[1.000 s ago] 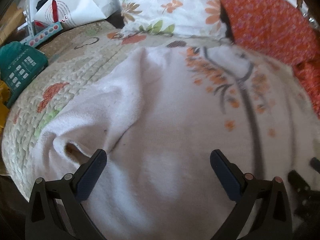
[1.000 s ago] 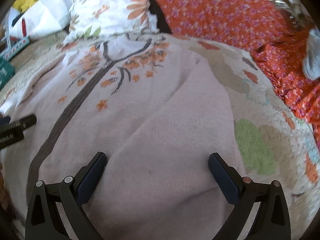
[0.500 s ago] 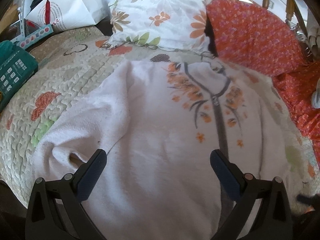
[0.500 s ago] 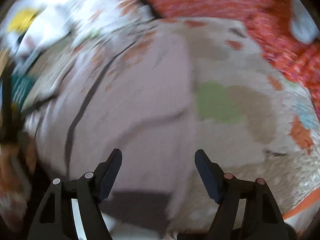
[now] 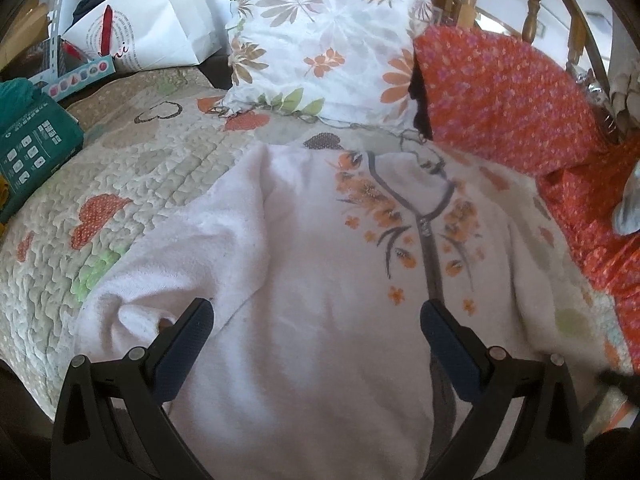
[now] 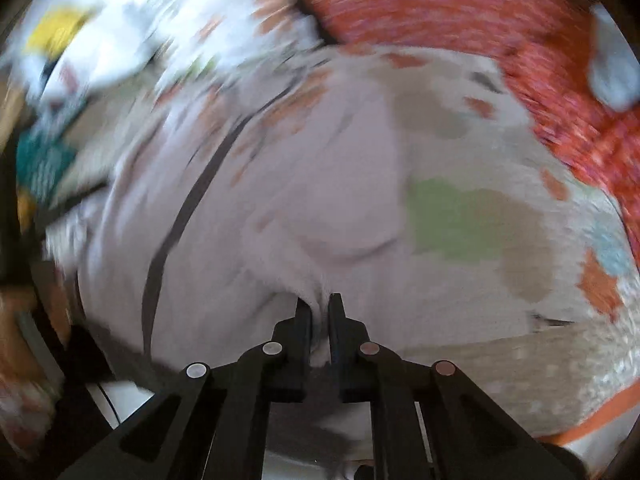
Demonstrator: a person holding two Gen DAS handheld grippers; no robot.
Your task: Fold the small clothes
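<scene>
Between our right gripper's [image 6: 319, 308] black fingers [image 6: 302, 320], at six o'clock in the blurred right wrist view, a pinch of the white sweater's [image 6: 248, 216] hem is clamped; the jaws have just been closing and now stand nearly together with the cloth bunched up between them. From that pinch the sweater runs away toward eleven o'clock, its dark zip line [image 6: 180, 216] curving up the front. At three o'clock of the grip we see the quilted bedspread [image 6: 500, 240] with its green and beige patches, bare of the garment. In the left wrist view our left gripper [image 5: 316, 324] hangs over the sweater [image 5: 312, 280] with its blue-padded fingers [image 5: 188, 336] spread wide apart, nothing between them but cloth lying flat below. One sleeve [image 5: 192, 248] lies folded along the body at nine o'clock, its cuff close beside the left finger. Orange flowers [image 5: 368, 196] flank the zip toward the collar at twelve o'clock. Farther off, a floral pillow [image 5: 320, 48] sits at twelve, an orange patterned cloth [image 5: 512, 96] at two, and a white paper bag [image 5: 160, 20] and a green box [image 5: 32, 148] at ten.
</scene>
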